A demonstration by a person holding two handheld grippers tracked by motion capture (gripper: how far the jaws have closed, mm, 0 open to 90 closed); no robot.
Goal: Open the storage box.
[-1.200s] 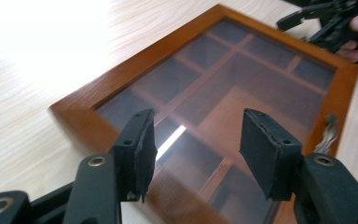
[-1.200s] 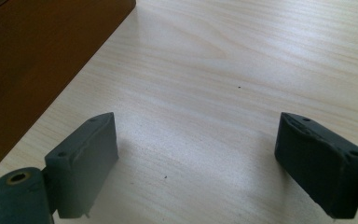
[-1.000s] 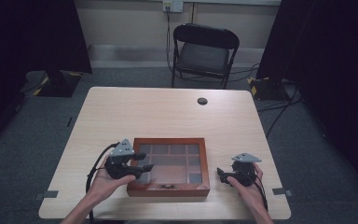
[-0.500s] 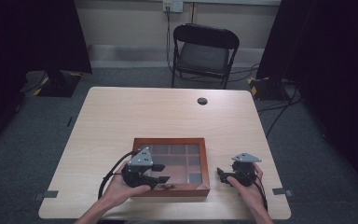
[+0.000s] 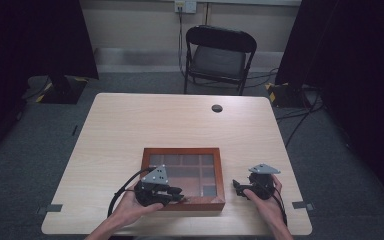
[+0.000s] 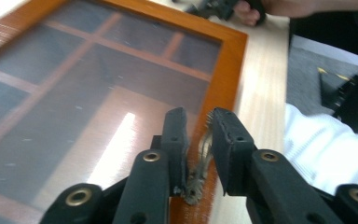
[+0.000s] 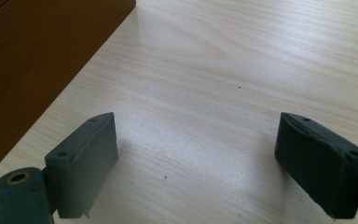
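Wooden box: left gripper narrowed, seemingly pinching its front latch; right gripper held wide beside it.

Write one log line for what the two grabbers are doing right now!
left gripper: closing on metal clasp at wooden box front | right gripper: open, above table beside box | lid: shut

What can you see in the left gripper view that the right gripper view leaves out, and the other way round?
The left gripper view has the box's glass lid with its dividers, and the left gripper nearly shut around a small metal latch at the front rim. The right gripper view has the right gripper wide open over bare table, holding nothing. Both include the wooden box and the pale tabletop.
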